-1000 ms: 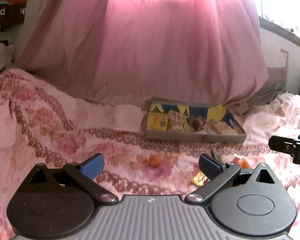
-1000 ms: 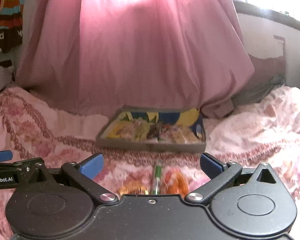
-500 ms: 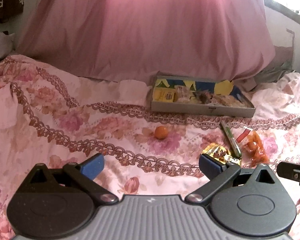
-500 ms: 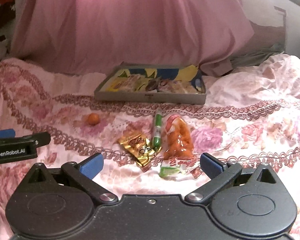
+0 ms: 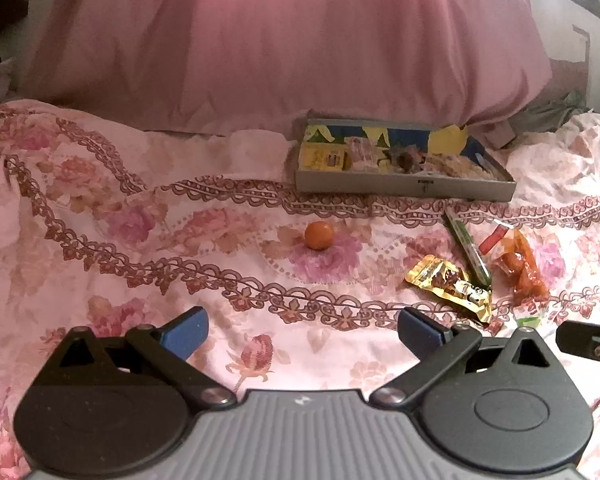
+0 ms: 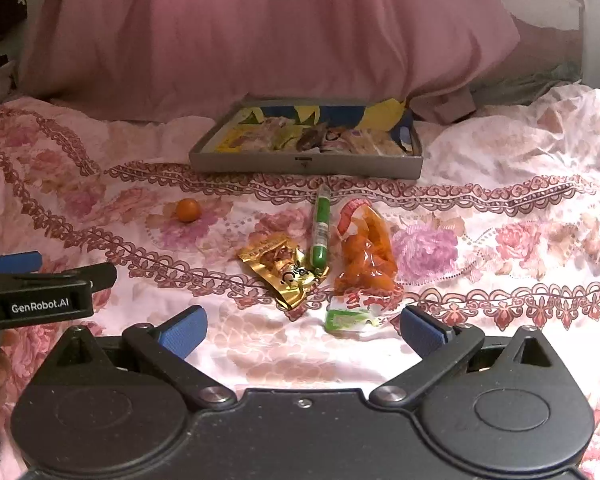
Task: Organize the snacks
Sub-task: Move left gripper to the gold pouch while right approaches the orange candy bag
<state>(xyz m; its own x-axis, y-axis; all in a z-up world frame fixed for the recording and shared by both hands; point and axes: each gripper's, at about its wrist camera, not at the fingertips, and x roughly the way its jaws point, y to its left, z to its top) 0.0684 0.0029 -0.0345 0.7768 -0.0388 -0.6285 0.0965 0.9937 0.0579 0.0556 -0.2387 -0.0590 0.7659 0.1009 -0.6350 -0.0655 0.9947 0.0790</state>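
Observation:
A shallow grey box [image 5: 404,190] [image 6: 306,166] holding several snack packs lies at the back of the floral bedspread. In front of it lie a small orange fruit [image 5: 319,235] [image 6: 188,210], a gold snack packet [image 5: 450,286] [image 6: 284,270], a green stick pack [image 5: 468,248] [image 6: 321,228] and a clear bag of orange snacks [image 5: 520,262] [image 6: 366,256]. My left gripper [image 5: 302,332] is open and empty, low over the bedspread. My right gripper [image 6: 302,330] is open and empty, just short of the orange bag.
A pink curtain [image 5: 284,40] hangs behind the box. The bedspread [image 5: 140,220] is rumpled at the right [image 6: 520,148]. The left gripper's side shows in the right wrist view [image 6: 40,300], and the right gripper's tip in the left wrist view [image 5: 588,346].
Both cameras have tilted down, so the loose snacks on the bedspread have come fully into view. Both grippers stay open.

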